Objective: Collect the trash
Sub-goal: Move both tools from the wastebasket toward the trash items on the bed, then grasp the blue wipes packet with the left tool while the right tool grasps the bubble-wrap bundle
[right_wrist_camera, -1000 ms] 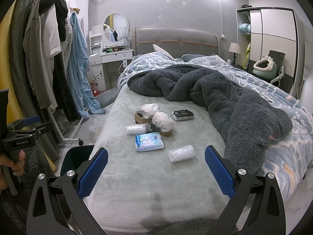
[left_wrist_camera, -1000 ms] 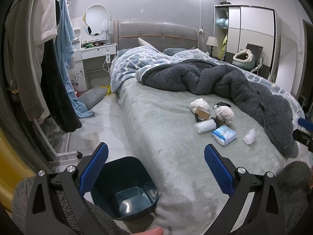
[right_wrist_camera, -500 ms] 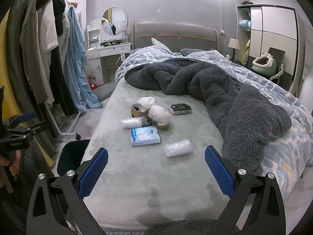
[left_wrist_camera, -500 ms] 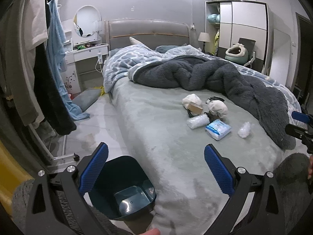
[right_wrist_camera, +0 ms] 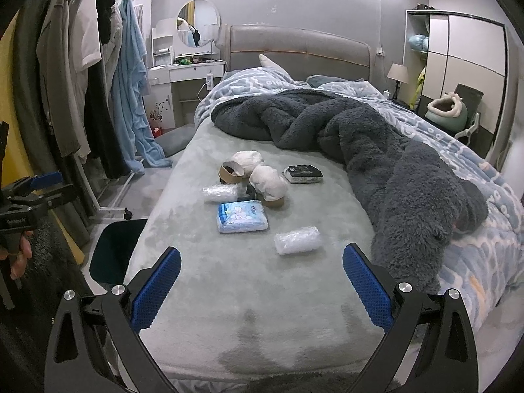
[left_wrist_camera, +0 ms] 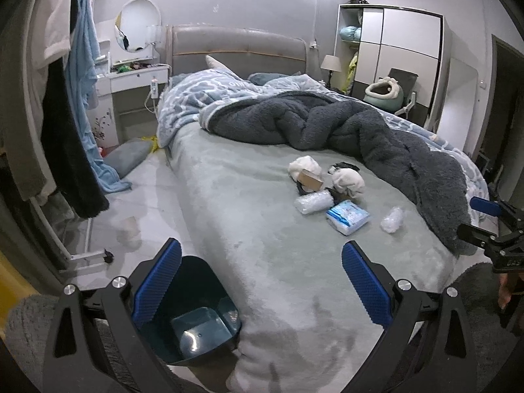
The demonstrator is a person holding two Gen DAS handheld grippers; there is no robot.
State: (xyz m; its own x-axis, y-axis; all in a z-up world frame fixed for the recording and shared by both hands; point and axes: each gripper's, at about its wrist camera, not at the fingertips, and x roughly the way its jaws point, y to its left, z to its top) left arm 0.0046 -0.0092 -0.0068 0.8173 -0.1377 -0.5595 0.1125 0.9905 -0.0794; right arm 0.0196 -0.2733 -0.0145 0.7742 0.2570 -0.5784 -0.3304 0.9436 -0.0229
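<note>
1. The right hand-held gripper (right_wrist_camera: 261, 290) was at the bottom of the right wrist frame with its blue pads spread wide and nothing between them. It was probably held this way, over the foot of the bed (right_wrist_camera: 249, 311), to be ready for the first piece of trash.
2. The left hand-held gripper (left_wrist_camera: 260, 283) was also wide open and empty, low in its own frame. Under its left pad stood the dark teal bin (left_wrist_camera: 199, 321) on the floor, just beside the corner of the bed. I judge it was put there so that trash can be dropped in with a short move.
3. The trash lay in one group on the bare green part of the bed, at the center of the right wrist frame. Nearest was a clear bubble-wrap roll (right_wrist_camera: 297, 240).
4. Behind it lay a blue tissue pack (right_wrist_camera: 242, 216). Its print was too small to read.
5. Farther were a second bubble-wrap roll (right_wrist_camera: 221, 193), two white crumpled wads (right_wrist_camera: 269, 181), a cardboard tape core (right_wrist_camera: 231, 172) and a small dark packet (right_wrist_camera: 303, 173), whose label was not legible.
6. The grey blanket (right_wrist_camera: 376, 150) was pushed to the right side, so it did not cover the trash.
7. At the left edge of the right wrist frame, some white writing on the left gripper's body was too blurred to make out.
</note>
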